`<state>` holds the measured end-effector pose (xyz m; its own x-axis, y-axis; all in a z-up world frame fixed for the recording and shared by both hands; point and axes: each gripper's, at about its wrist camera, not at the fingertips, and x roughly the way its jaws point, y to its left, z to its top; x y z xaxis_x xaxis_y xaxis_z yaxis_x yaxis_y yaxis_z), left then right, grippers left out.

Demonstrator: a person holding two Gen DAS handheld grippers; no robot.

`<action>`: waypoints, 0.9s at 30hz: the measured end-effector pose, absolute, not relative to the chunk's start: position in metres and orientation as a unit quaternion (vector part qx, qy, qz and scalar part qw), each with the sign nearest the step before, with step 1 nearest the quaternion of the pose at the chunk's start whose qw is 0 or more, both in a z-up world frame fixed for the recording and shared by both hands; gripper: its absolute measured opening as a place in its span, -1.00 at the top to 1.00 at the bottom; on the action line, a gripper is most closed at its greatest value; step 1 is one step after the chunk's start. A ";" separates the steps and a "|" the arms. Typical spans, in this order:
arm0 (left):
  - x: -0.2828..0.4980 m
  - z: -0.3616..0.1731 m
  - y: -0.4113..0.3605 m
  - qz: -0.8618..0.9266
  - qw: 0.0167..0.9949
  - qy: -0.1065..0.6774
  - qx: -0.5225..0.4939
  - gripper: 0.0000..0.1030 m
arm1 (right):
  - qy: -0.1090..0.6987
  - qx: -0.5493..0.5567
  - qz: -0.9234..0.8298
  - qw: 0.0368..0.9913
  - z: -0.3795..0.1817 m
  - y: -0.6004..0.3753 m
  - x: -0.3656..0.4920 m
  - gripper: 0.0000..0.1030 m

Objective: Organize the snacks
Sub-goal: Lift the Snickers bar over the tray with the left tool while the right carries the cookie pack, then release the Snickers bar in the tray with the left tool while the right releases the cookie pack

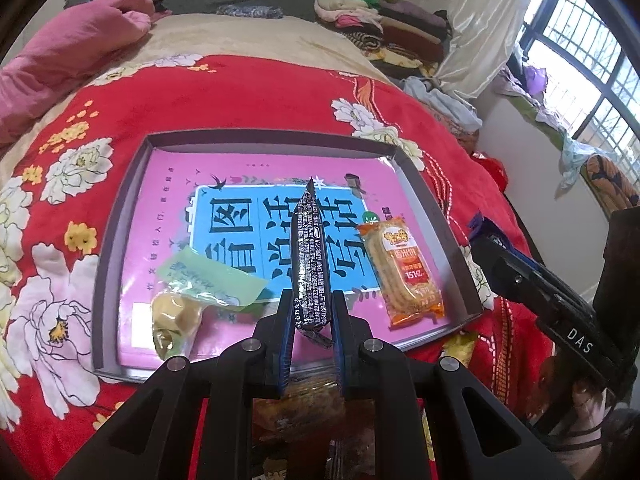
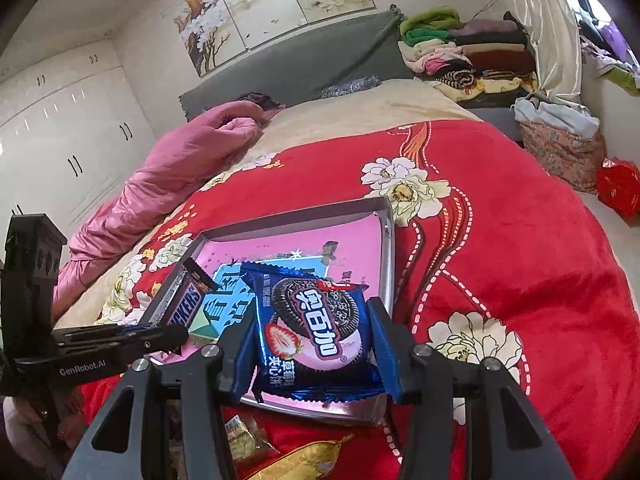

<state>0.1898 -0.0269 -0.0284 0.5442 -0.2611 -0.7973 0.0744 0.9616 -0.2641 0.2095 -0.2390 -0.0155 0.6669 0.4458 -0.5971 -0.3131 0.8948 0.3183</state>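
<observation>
— Left gripper [image 1: 310,316]: what has it got?
— Its jaws are clamped on a dark Snickers bar [image 1: 310,256], held lengthwise over the grey tray [image 1: 120,240].
— And the right gripper [image 2: 312,344]?
— Closed on a blue Oreo pack [image 2: 316,328], above the tray's near edge.
— What lies in the tray?
— A green-wrapped snack [image 1: 192,296] near left, an orange rice-cracker pack [image 1: 404,268] on the right, all on a pink book cover [image 1: 180,176].
— Beyond that?
— Red floral blanket [image 1: 248,92], then a pink quilt [image 1: 72,52].
</observation>
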 end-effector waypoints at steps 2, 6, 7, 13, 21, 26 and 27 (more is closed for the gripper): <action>0.191 -0.031 -0.028 -0.102 0.870 0.471 -0.103 0.67 | 0.354 0.098 0.211 0.906 -0.018 -0.239 0.212 0.01; 0.193 -0.037 -0.027 -0.102 0.866 0.476 -0.109 0.67 | 0.360 0.100 0.215 0.903 -0.022 -0.235 0.215 0.01; 0.193 -0.038 -0.027 -0.101 0.865 0.478 -0.110 0.67 | 0.361 0.100 0.216 0.902 -0.023 -0.234 0.216 0.01; 0.193 -0.045 -0.024 -0.093 0.863 0.484 -0.111 0.67 | 0.371 0.098 0.219 0.897 -0.030 -0.230 0.220 0.01; 0.193 -0.049 -0.025 -0.089 0.863 0.489 -0.096 0.67 | 0.383 0.092 0.212 0.894 -0.041 -0.225 0.228 0.01; 0.193 -0.050 -0.025 -0.089 0.862 0.490 -0.096 0.67 | 0.383 0.086 0.212 0.895 -0.044 -0.219 0.230 0.01; 0.194 -0.050 -0.024 -0.088 0.861 0.491 -0.096 0.67 | 0.385 0.084 0.212 0.894 -0.045 -0.219 0.230 0.01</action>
<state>0.1936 -0.0243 -0.0501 0.5023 -0.2462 -0.8289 0.0570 0.9660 -0.2523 0.2304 -0.2185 -0.0451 0.6143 0.4438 -0.6524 -0.3145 0.8960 0.3134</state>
